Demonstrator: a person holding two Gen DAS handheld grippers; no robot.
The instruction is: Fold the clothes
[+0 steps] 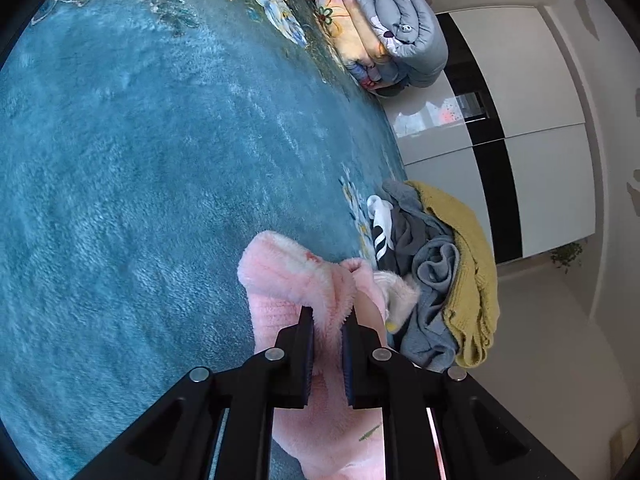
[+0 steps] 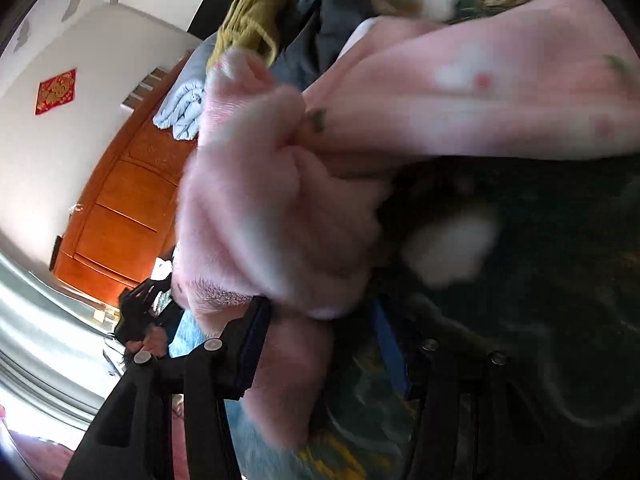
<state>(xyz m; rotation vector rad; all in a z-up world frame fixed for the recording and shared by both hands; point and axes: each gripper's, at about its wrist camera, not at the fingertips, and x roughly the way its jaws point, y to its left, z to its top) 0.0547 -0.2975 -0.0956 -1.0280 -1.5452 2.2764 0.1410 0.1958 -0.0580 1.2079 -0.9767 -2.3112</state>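
Fluffy pink fleece garment, plush teal blanket, mustard knit sweater, glossy orange wood wardrobe.

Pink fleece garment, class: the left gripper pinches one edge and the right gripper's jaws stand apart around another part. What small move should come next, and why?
Probably lower the left gripper and lay its pinched edge of the pink fleece garment flat on the blue blanket. The right gripper stands open with fleece bunched loosely between its fingers, so only the left end is held up.
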